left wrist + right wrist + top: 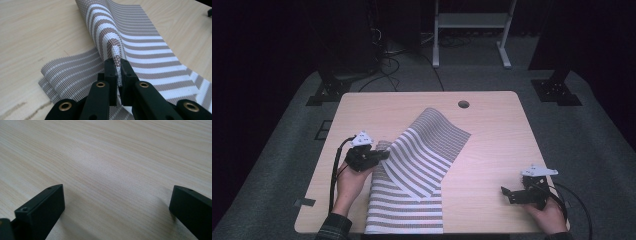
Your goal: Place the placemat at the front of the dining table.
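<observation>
On the light wooden table, left of centre, lies a brown-and-white striped woven mat; its near end runs to the front edge, its far part is folded over and raised, slanting right. Left gripper sits at the mat's left edge, jaws pinched tight on the lifted fold. Right of the mat, well apart from it, the right gripper rests near the table's front right corner, jaws spread wide over bare wood, holding nothing.
</observation>
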